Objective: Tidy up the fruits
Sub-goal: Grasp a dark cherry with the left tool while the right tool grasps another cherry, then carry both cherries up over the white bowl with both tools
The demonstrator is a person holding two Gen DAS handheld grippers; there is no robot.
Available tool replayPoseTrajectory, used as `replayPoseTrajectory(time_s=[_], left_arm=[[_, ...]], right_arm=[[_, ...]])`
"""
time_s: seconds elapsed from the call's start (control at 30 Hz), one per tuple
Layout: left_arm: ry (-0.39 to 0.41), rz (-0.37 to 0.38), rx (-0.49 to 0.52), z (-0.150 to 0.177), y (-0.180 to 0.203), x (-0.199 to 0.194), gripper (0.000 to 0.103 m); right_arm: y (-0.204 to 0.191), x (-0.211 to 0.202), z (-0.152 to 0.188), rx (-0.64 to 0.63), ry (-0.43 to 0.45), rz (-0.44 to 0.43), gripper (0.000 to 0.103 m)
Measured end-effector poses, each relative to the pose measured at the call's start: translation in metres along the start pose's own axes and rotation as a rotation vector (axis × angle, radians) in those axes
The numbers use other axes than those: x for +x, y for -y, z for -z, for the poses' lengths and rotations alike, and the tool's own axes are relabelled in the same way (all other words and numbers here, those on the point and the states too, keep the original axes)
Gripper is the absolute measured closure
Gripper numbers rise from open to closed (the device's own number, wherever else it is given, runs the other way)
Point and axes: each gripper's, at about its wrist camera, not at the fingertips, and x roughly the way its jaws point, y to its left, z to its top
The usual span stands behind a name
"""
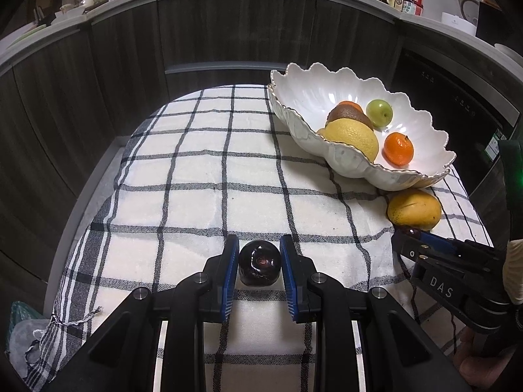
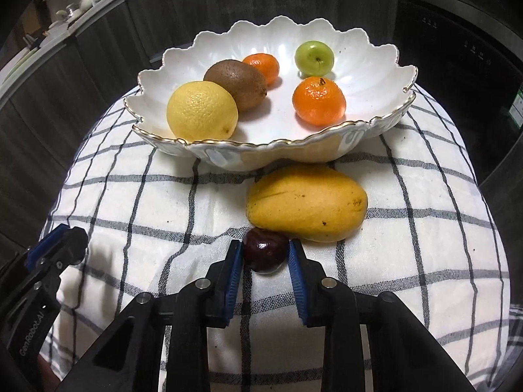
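Roughly halfway — bowl (image 2: 385,121) holds lemon (image 2: 202,111), kiwi (image 2: 236,83), two mandarins, green apple (image 2: 314,57). Mango (image 2: 306,203) lies on the cloth (image 1: 196,179) beside the bowl. Left gripper (image 1: 260,254) brackets a plum (image 1: 260,263), jaws part-open; right gripper (image 2: 265,254) pinches another plum (image 2: 265,251).

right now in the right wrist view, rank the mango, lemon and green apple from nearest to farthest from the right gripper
1. Mango, on the cloth just ahead of the right gripper.
2. Lemon, at the bowl's near left edge.
3. Green apple, far right in the bowl.
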Motion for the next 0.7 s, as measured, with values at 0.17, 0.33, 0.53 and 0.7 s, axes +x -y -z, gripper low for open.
replayPoseTrajectory(time_s=[0.17,0.33,0.53,0.7], left_arm=[[0.008,0.002,0.008,-0.002,0.003,-0.003,0.077],[0.025,0.011,0.023,-0.006,0.01,-0.01,0.077],[0.061,0.035,0.047,-0.021,0.027,-0.022,0.077],[0.092,0.068,0.065,-0.041,0.041,-0.026,0.077]], right_arm=[[0.0,-0.013,0.0,-0.006,0.024,-0.004,0.074],[0.003,-0.033,-0.002,-0.016,0.053,-0.014,0.074],[0.013,-0.06,-0.014,-0.026,0.11,-0.014,0.074],[0.022,-0.072,-0.03,-0.031,0.154,-0.006,0.074]])
